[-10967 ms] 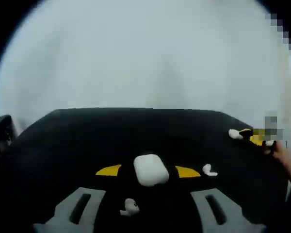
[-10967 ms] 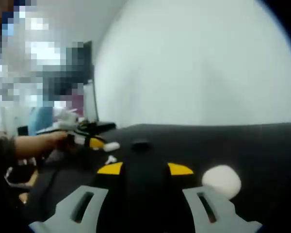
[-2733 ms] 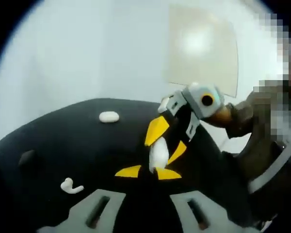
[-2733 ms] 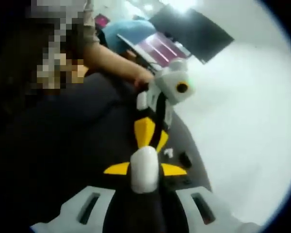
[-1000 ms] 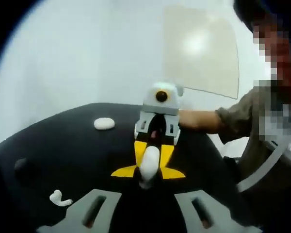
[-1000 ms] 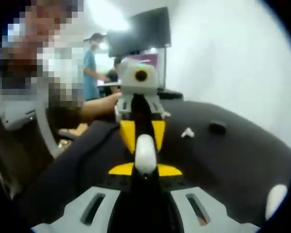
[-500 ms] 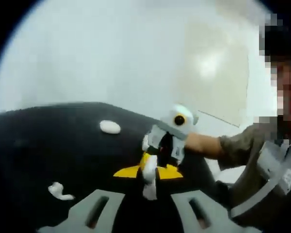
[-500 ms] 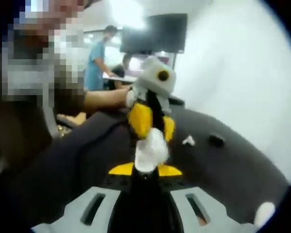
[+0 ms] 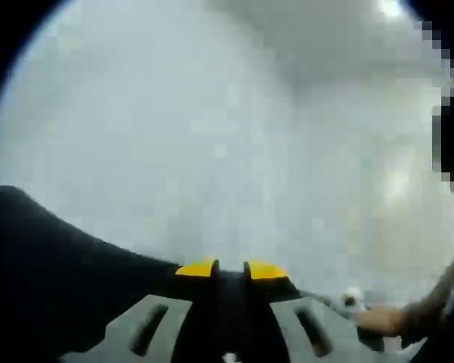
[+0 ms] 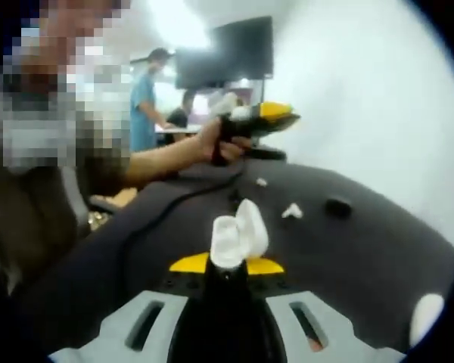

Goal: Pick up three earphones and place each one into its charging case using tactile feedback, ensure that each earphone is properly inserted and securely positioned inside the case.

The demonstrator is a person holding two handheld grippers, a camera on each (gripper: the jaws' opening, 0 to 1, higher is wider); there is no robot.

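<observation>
In the right gripper view, the right gripper [image 10: 227,266] pinches the white charging case [image 10: 238,234] between its yellow-tipped jaws, and the lid now stands flipped open where it was shut half a second ago. Beyond it an earphone [image 10: 291,211] lies on the black table [image 10: 363,249]. Farther off, the left gripper [image 10: 261,117] has pulled away from the case and is lifted in the person's hand [image 10: 216,140]; its jaws sit close together, gripping nothing.

A: Any room ahead of my right gripper [image 10: 227,266]?

B: The open charging case [image 10: 238,236] sits in its jaws. Beyond, an earphone [image 10: 291,211] and cable [image 10: 183,198] lie on the black table [image 10: 363,249]; my left gripper [image 10: 250,123] hangs above.
</observation>
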